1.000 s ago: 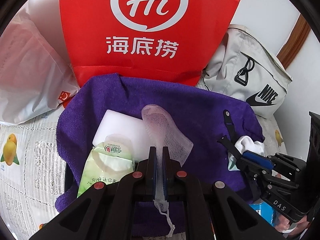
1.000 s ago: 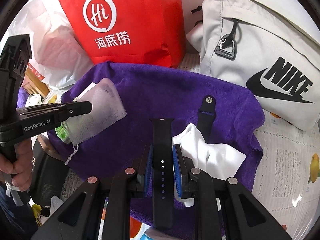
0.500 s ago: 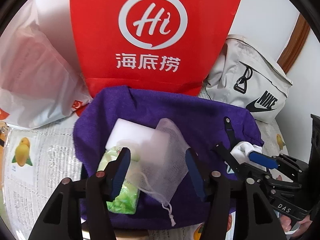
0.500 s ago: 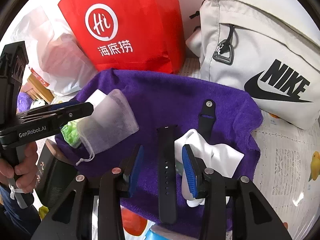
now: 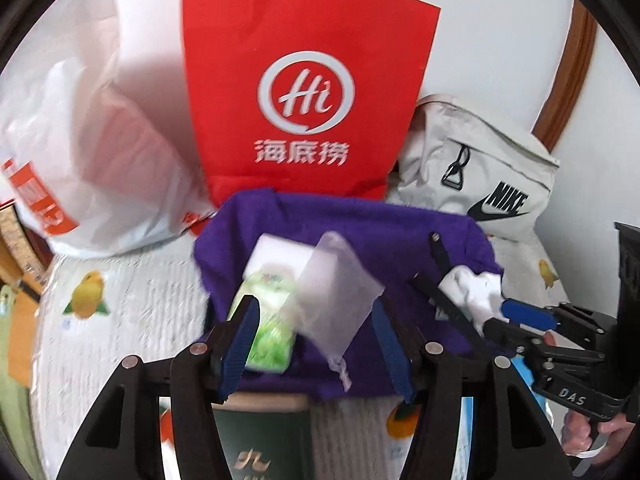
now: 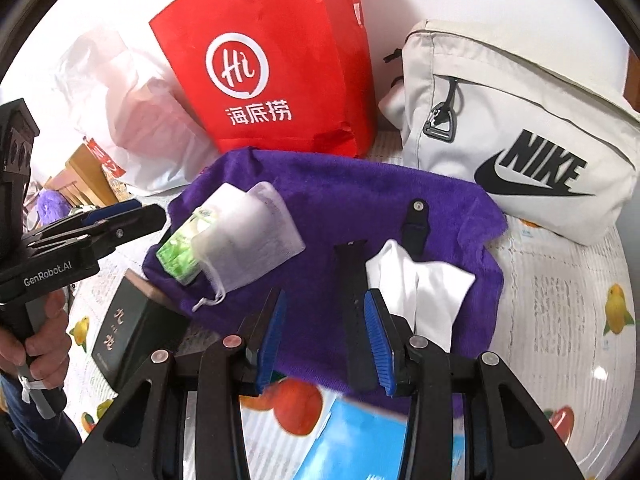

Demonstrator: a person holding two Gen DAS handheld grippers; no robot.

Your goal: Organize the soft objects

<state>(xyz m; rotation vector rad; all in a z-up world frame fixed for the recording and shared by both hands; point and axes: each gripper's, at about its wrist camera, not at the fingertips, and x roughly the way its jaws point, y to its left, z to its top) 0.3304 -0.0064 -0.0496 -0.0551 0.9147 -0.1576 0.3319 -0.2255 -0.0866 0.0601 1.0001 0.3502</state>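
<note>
A purple towel point(image 5: 380, 232) point(image 6: 340, 188) is spread out with the soft items on it. A white mesh drawstring pouch point(image 5: 336, 284) point(image 6: 256, 240) lies loose on it, over a white sponge block point(image 5: 280, 252) and a green tissue pack point(image 5: 268, 320) point(image 6: 176, 252). My left gripper point(image 5: 312, 320) point(image 6: 132, 216) hovers open above them, touching nothing. A black watch strap point(image 6: 354, 280) lies flat on the towel beside a white cloth point(image 6: 420, 284) point(image 5: 476, 288). A shorter strap piece point(image 6: 416, 220) lies beyond it. My right gripper point(image 6: 324, 312) point(image 5: 520, 316) is open above the strap, its pads off it.
A red paper bag point(image 5: 304, 100) stands behind the towel. A grey Nike bag point(image 6: 520, 140) is at the right and a white plastic bag point(image 5: 80, 160) at the left. A dark green box point(image 6: 124, 328) and a blue packet point(image 6: 352, 440) lie near the towel's front edge on the fruit-print tablecloth point(image 6: 560, 300).
Both grippers opened and pulled up and back. The left let go of the mesh pouch, which settled flat. The right let go of the black strap, which stays on the towel.
</note>
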